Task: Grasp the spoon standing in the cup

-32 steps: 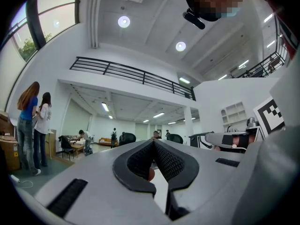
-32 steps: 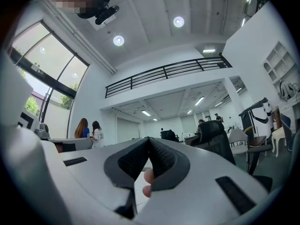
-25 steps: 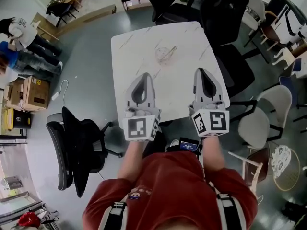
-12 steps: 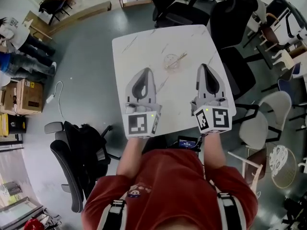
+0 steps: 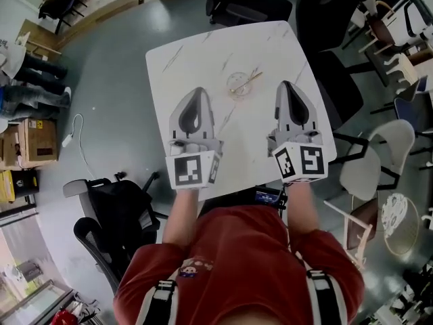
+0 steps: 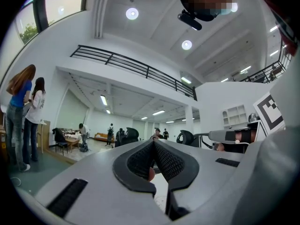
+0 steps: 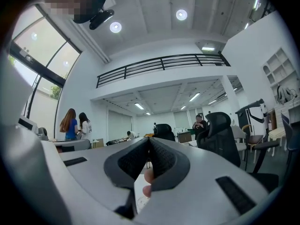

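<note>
A clear glass cup [image 5: 239, 85] stands on the white marbled table [image 5: 183, 59], with a light-coloured spoon [image 5: 246, 80] leaning in it, handle pointing up and right. My left gripper [image 5: 197, 92] hovers over the table to the cup's left, jaws shut and empty. My right gripper [image 5: 287, 85] is to the cup's right, also shut with nothing in it. The cup sits between the two tips, apart from both. In the left gripper view, the left gripper [image 6: 153, 142] points level across the room, as does the right gripper [image 7: 149, 139] in its own view. Neither view clearly shows the cup.
A black office chair [image 5: 325, 19] stands at the table's far right corner, and another [image 5: 111, 215] is on the floor at lower left. A white chair [image 5: 375, 161] is at the right. Cardboard boxes [image 5: 34, 137] and standing people [image 5: 27, 80] are at far left.
Both grippers have moved forward over the table, so their tips are now about level with the cup. The head view has shifted slightly. Both stay shut.
</note>
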The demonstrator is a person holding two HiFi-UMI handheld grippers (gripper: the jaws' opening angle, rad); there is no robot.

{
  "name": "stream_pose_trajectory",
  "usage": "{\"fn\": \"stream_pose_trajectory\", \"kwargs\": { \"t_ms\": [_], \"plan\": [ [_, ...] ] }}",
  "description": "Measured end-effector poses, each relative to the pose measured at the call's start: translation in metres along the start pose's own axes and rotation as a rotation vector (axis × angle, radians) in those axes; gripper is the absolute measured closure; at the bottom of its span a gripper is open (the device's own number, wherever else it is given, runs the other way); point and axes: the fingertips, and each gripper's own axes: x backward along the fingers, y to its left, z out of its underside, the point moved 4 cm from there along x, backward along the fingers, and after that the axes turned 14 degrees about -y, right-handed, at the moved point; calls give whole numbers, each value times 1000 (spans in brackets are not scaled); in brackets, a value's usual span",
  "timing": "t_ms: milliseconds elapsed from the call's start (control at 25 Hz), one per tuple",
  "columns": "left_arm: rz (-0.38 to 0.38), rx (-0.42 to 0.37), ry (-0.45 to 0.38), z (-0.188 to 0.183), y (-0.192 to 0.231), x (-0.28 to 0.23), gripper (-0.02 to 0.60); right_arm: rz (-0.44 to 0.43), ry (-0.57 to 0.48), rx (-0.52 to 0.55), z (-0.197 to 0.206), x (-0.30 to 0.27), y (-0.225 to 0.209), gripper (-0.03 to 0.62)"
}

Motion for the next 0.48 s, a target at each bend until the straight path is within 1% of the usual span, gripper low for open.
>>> {"fn": "stream_pose_trajectory", "kwargs": {
  "t_ms": [200, 480],
  "plan": [
    [-30, -17, 32, 33, 2, -28, 580, -13, 40, -43, 36, -23, -20, 582],
    [-50, -15, 89, 77, -5, -51, 580, -31, 100, -134, 85, -36, -49, 580]
  ]
}}
